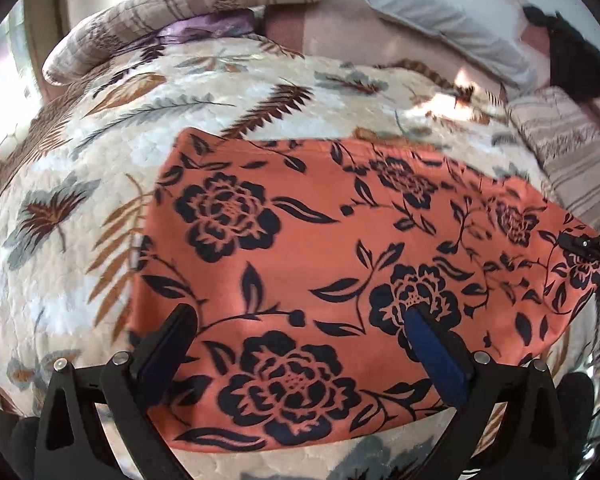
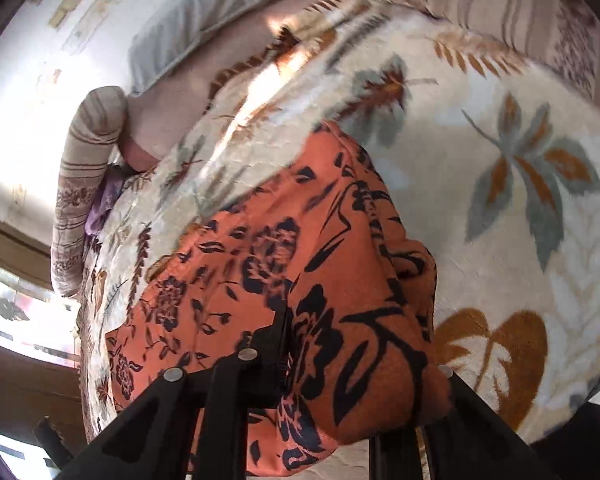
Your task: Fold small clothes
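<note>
floral bedspread bears orange garment, bunched in right hand-held gripper.

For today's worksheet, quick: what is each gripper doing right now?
Left gripper: open, above the orange floral garment.
Right gripper: shut on the garment.

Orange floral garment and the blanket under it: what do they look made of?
Orange floral garment: thin, smooth woven fabric, probably rayon or cotton; it lies flat and drapes softly over the right gripper. Leaf-print blanket: plush fleece, judging by its fuzzy, dimpled pile.
</note>
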Demonstrator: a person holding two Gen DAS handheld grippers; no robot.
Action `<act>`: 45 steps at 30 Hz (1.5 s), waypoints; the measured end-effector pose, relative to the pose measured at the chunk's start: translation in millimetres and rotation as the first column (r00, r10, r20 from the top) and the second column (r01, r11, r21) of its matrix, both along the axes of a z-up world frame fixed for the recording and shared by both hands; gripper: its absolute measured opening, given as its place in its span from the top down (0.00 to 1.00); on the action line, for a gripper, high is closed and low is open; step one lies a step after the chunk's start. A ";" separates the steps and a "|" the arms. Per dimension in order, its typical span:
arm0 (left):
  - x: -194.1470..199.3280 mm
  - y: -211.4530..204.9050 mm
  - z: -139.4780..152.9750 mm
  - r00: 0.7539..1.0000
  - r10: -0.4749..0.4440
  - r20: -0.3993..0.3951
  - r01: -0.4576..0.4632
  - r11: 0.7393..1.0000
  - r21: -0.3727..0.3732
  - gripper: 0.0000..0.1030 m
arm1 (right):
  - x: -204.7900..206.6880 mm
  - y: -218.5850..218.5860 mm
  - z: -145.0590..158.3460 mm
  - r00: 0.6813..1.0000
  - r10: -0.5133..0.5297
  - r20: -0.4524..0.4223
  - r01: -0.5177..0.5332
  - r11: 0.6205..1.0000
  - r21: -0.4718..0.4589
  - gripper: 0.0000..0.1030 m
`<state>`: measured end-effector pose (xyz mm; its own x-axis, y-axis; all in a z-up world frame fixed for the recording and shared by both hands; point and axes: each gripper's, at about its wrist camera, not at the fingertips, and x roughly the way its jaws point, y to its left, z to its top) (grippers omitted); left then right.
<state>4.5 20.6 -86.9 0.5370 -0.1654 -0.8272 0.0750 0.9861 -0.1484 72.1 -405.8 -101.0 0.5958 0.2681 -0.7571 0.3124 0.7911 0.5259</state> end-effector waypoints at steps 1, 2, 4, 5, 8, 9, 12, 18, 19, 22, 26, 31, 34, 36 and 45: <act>-4.6 18.8 9.4 0.999 0.041 0.026 -0.040 0.999 -0.034 0.00 | 1.2 12.5 16.2 0.999 0.023 0.037 -0.022 1.000 -0.019 0.83; -7.4 37.8 17.1 0.995 0.087 0.042 -0.084 0.995 -0.061 0.00 | 1.9 28.3 33.7 0.995 0.056 0.079 -0.053 0.998 -0.040 0.83; -14.0 80.6 31.0 0.980 0.189 0.059 -0.181 0.977 -0.113 0.00 | 1.0 67.2 66.8 0.979 0.133 0.156 -0.121 0.989 -0.088 0.83; -16.5 101.1 35.6 0.968 0.242 0.059 -0.233 0.963 -0.132 0.00 | -1.4 89.8 81.7 0.965 0.179 0.194 -0.159 0.981 -0.111 0.83; -28.1 159.0 40.5 0.929 0.369 0.041 -0.357 0.918 -0.173 0.00 | -13.5 171.3 110.0 0.903 0.342 0.261 -0.297 0.934 -0.199 0.83; -34.2 176.1 40.3 0.911 0.410 0.035 -0.397 0.899 -0.182 0.00 | -18.1 199.5 109.1 0.881 0.397 0.256 -0.346 0.912 -0.222 0.83; -47.8 207.6 30.7 0.874 0.486 0.017 -0.475 0.861 -0.182 0.00 | -21.6 276.0 70.0 0.832 0.531 0.158 -0.477 0.832 -0.282 0.83; -62.9 218.0 10.4 0.878 0.476 -0.042 -0.476 0.863 -0.167 0.00 | -25.0 340.7 -13.6 0.777 0.627 -0.048 -0.598 0.713 -0.366 0.78; -63.2 216.6 11.3 0.879 0.475 -0.040 -0.475 0.864 -0.168 0.00 | -25.0 337.0 -7.7 0.780 0.624 -0.040 -0.595 0.721 -0.355 0.79; -57.9 208.9 14.8 0.894 0.445 -0.045 -0.444 0.871 -0.212 0.00 | -25.1 331.5 -1.9 0.775 0.631 -0.024 -0.598 0.721 -0.350 0.77; -53.7 192.3 25.8 0.921 0.390 -0.027 -0.385 0.893 -0.233 0.00 | -47.8 346.7 -11.0 0.719 0.695 0.014 -0.650 0.679 -0.342 0.29; -48.6 174.6 34.4 0.938 0.345 -0.032 -0.342 0.906 -0.248 0.00 | -84.9 334.8 -6.6 0.674 0.729 0.120 -0.675 0.673 -0.304 0.17; -44.1 148.6 42.1 0.964 0.266 -0.017 -0.261 0.928 -0.264 0.00 | -97.0 295.7 -2.3 0.732 0.659 0.175 -0.626 0.751 -0.210 0.17; -39.2 125.1 46.3 0.978 0.208 0.006 -0.200 0.948 -0.246 0.00 | -102.4 265.9 -1.7 0.772 0.603 0.199 -0.577 0.797 -0.179 0.17; -33.1 127.6 -39.8 0.927 0.338 -0.161 -0.345 0.938 -0.020 0.22 | -101.0 158.3 -19.3 0.907 0.371 0.200 -0.383 0.923 0.025 0.17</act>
<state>-28.6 148.2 -126.7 0.4359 -0.0353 -0.8993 -0.2925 0.9394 -0.1787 -28.8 -247.5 -120.3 0.5702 0.5439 -0.6157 -0.1123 0.7940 0.5975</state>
